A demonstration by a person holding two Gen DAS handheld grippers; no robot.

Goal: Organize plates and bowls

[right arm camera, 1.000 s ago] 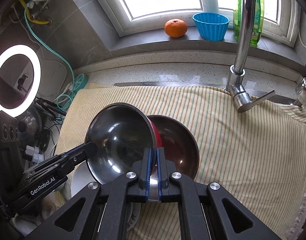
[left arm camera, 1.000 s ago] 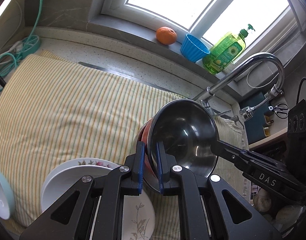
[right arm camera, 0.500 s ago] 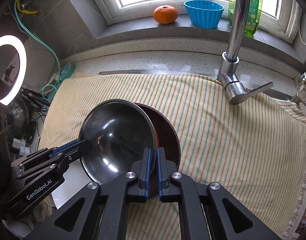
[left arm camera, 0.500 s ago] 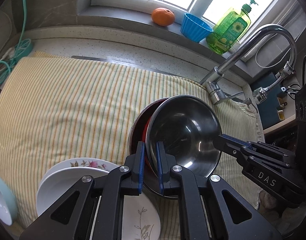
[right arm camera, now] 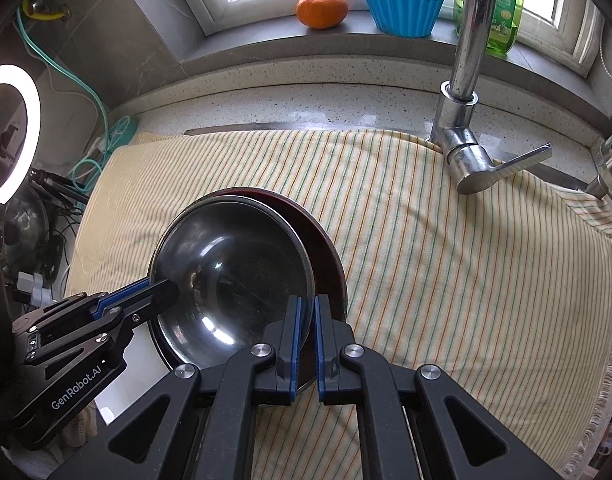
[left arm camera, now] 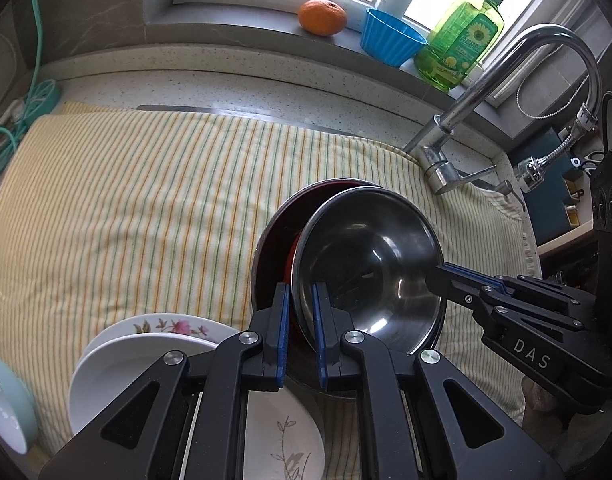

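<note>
Fingertips of the left gripper [left arm camera: 299, 320] are clamped on the near rim of the steel bowl [left arm camera: 370, 264], one blue pad inside the wall and one outside. The right gripper [right arm camera: 306, 336] is pinched tight on the rim at the opposite side. Between them the steel bowl sits tilted inside a dark red bowl [right arm camera: 326, 248], which lies on the striped cloth [left arm camera: 145, 200] spread below the tap [right arm camera: 462, 80].

Thin polished steel like this looks light and stiff, but slick, so I would judge the rolled rim the only sure place to grip, and two opposite holds should stop it swinging. It will ring and slide against the red bowl rather than break; the red one may chip.

Just beside the left gripper lie a floral plate [left arm camera: 161, 326] and more white plates [left arm camera: 117, 384].
</note>
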